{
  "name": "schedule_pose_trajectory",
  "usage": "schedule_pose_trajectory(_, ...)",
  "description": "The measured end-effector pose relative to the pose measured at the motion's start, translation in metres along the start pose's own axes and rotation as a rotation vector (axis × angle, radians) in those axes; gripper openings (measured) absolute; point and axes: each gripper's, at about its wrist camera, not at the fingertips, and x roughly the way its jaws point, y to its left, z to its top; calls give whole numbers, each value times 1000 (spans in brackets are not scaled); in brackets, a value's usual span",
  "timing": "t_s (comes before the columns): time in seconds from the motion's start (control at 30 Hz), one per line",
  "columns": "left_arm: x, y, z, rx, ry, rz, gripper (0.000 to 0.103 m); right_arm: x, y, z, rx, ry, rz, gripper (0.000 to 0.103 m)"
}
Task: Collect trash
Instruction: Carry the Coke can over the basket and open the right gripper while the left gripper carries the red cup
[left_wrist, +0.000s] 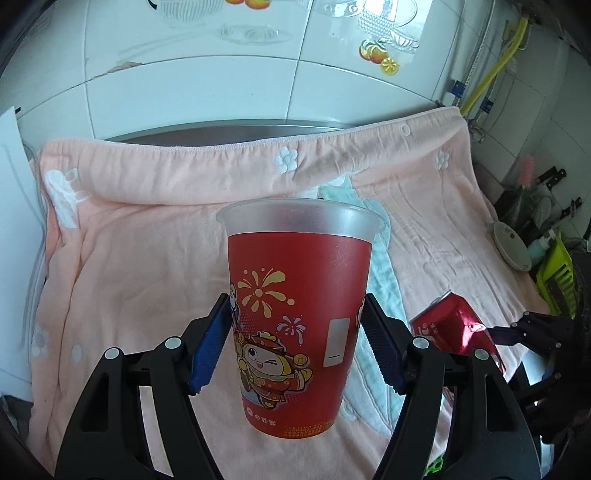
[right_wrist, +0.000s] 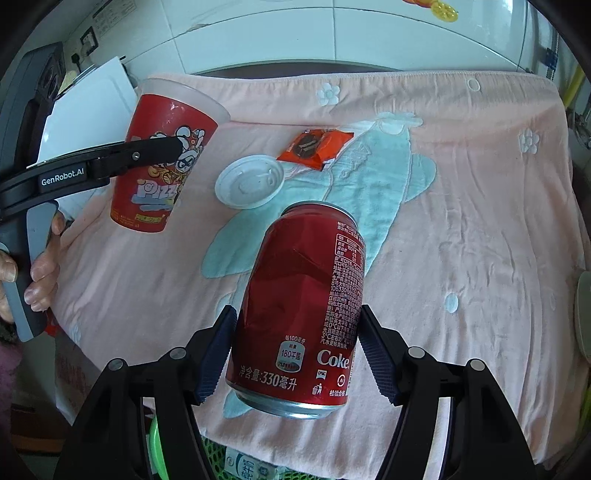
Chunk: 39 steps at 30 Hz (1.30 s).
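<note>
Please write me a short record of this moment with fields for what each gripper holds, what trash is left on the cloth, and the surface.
left gripper: shut on the red cup, cup upright, lifted off the cloth
right gripper: shut on the dented red can, lifted
trash on the cloth: white lid; orange snack wrapper, beside the lid
surface: pink flowered cloth
below the near edge: green mesh basket, partly visible

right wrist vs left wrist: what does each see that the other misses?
Only the right wrist view: white lid and orange snack wrapper lying on the towel, plus the hand on the left handle. Only the left wrist view: knives and green rack at right. Both: red cup in the left tongs, dented cola can in the right tongs, pink towel.
</note>
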Motion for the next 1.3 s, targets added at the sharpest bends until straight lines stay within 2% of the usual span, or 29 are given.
schedule_pose_trajectory(0.47, -99, -23, -96, -25, -56, 47, 69, -45, 62, -89, -154, 5, 13, 64)
schedule_pose_trajectory(0.73, -142, -42, -151, -28, -72, 38, 69, -49, 87, -147, -230, 58, 9, 64)
schedule_pose_trajectory(1.03, -150, -60, -197, -27, -44, 18, 69, -33, 84, -183, -236, 127, -18, 64)
schedule_pose_trajectory(1.3, -138, -76, -219, -39, 1, -25, 69, -49, 70, -186, -199, 97, -25, 65)
